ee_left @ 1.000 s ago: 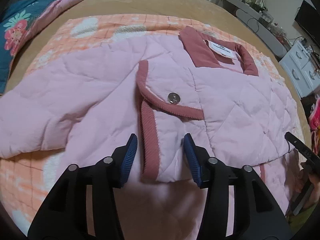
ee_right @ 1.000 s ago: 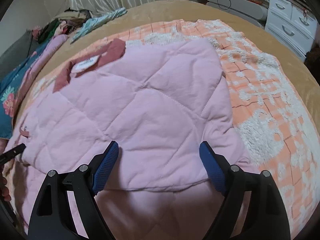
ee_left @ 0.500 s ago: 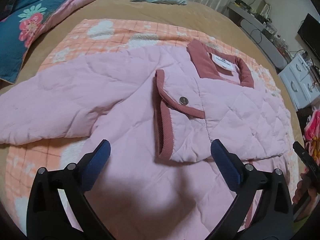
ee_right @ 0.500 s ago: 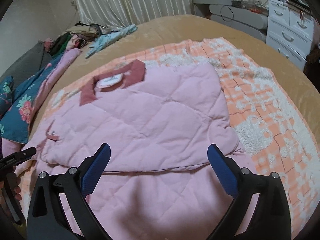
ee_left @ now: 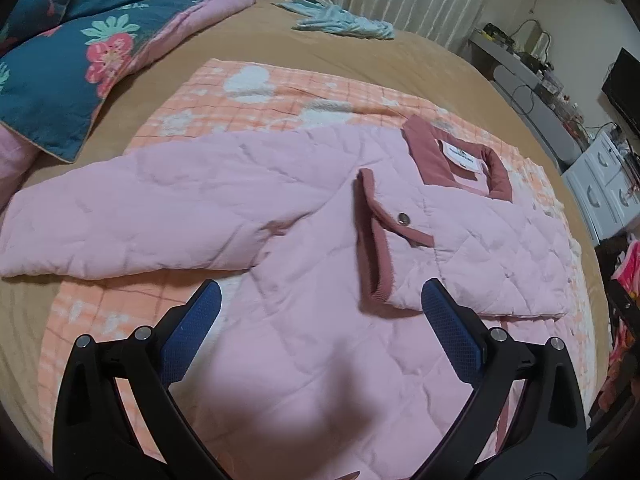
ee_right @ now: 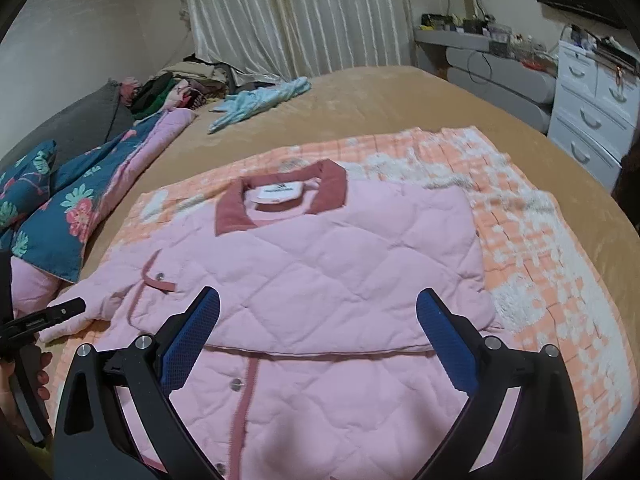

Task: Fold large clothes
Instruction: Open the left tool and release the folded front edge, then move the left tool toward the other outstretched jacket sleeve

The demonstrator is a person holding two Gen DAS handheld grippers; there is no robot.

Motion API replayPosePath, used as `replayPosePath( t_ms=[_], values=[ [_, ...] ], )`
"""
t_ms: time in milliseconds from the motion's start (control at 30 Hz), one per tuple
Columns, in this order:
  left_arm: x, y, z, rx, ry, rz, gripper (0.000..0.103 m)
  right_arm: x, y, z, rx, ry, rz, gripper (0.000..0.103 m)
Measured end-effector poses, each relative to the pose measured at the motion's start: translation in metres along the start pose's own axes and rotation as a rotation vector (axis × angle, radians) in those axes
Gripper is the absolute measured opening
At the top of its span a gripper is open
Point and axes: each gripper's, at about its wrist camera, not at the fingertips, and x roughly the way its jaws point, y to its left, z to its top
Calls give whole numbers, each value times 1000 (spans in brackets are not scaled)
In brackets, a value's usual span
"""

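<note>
A pink quilted jacket [ee_left: 304,216] [ee_right: 320,280] with a dusty-red collar [ee_right: 280,196] lies spread on an orange checked blanket [ee_left: 256,96] [ee_right: 540,240]. One sleeve [ee_left: 460,248] is folded across its body, its red-trimmed cuff with a snap [ee_left: 403,219] on top. The other sleeve [ee_left: 132,220] stretches out flat to the left. My left gripper [ee_left: 320,312] hovers open above the jacket's lower half, nothing between its blue pads. My right gripper [ee_right: 318,316] is open too, above the folded sleeve's edge, holding nothing.
The blanket lies on a tan bed [ee_left: 360,52]. A dark floral quilt [ee_left: 60,64] is bunched at the left, a light-blue garment [ee_right: 260,100] farther back. White drawers [ee_right: 592,112] and a cluttered shelf stand at the right. A hand [ee_right: 24,380] holds the other gripper at the frame's left.
Both grippers opened wide, letting go of the folded sleeve, and rose and drew back from the jacket. The sleeve now rests across the jacket's body.
</note>
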Motion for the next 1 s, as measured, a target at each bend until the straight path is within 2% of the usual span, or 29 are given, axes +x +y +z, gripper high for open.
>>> replayPosePath(
  t_ms=[500,700,867,1000],
  values=[
    [-34,57,-5,-91,-55,24,94,-16,71,9,-93,-46,56,98],
    [-41,81,-7,-145,-64,10,94,-13,97,11,-139,-57,70,98],
    [-43,101,-10,-175,-79,44,94,-10,116,11,-171,-54,85,98],
    [-40,116,-13,-211,-72,26,94,-5,135,10,-176,-49,111,98]
  ],
)
